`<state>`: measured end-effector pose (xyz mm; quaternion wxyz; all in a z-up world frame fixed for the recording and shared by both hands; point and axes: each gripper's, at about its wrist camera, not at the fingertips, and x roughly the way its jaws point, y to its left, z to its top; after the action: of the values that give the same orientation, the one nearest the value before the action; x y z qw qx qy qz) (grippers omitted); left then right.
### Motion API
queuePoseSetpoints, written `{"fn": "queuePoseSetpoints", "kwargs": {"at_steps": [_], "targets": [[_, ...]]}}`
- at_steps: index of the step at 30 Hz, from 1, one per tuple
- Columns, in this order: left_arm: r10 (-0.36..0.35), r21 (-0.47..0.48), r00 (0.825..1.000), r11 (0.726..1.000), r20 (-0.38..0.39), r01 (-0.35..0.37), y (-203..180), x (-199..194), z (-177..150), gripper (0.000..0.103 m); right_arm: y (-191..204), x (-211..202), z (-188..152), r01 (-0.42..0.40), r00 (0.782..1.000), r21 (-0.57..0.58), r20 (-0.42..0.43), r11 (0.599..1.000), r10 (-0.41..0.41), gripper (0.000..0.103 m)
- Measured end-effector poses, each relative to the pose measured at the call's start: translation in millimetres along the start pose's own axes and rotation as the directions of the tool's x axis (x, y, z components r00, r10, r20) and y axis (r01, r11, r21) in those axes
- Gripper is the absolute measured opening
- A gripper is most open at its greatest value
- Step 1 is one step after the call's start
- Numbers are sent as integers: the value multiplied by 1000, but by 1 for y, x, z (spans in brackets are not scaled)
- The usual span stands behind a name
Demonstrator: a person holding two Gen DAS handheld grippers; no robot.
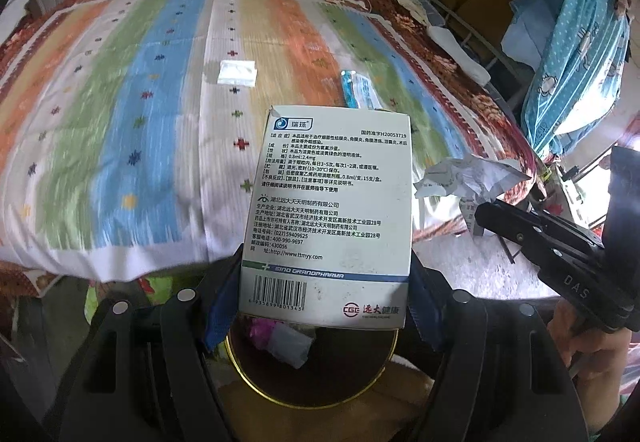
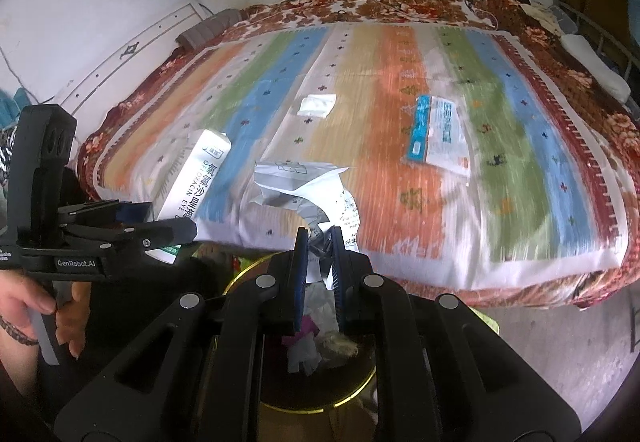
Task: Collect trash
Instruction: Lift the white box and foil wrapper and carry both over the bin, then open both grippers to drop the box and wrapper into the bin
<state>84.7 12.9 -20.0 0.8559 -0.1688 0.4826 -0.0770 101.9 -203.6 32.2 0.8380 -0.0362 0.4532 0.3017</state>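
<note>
medicine box (image 1: 332, 202) clamped in left gripper (image 1: 320, 306) above gold-rimmed bin (image 1: 256, 374) | crumpled paper (image 2: 308, 194) pinched by right gripper (image 2: 320, 258) over same bin | blue packet (image 2: 436, 130) and white wrapper (image 2: 318, 104) lay mid-bedspread (image 2: 520, 202)

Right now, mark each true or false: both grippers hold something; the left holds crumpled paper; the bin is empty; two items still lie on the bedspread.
1. Both grippers hold something: true.
2. The left gripper holds crumpled paper: false; it holds the medicine box; the right gripper pinches the crumpled paper.
3. The bin is empty: false; trash lies inside.
4. Two items lie on the bedspread: true, a white packet and a blue sachet.
</note>
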Motion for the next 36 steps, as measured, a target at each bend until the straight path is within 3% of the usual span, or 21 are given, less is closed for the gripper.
{"fn": "queuePoseSetpoints", "kwargs": {"at_steps": [13, 24, 27, 28, 29, 36], "targets": [[-4, 18, 999, 1000, -36, 5, -8, 4, -39, 71, 8, 0, -38, -2, 999, 3, -43, 1000, 2, 10], [7, 18, 997, 1000, -76, -6, -11, 16, -47, 72, 3, 17, -46, 10, 991, 53, -131, 999, -3, 13], [-40, -11, 996, 999, -78, 40, -10, 20, -45, 76, 2, 25, -48, 3, 986, 80, -168, 997, 11, 32], [-50, -21, 995, 999, -87, 49, -10, 22, -44, 81, 2, 28, -49, 3, 983, 81, -183, 997, 12, 44], [-55, -30, 995, 998, -89, 53, -9, 24, -44, 86, 2, 30, -49, 5, 982, 79, -190, 997, 10, 48], [-29, -57, 997, 998, -68, 25, -4, 21, -41, 86, 2, 27, -49, 4, 984, 80, -176, 997, 10, 55]]}}
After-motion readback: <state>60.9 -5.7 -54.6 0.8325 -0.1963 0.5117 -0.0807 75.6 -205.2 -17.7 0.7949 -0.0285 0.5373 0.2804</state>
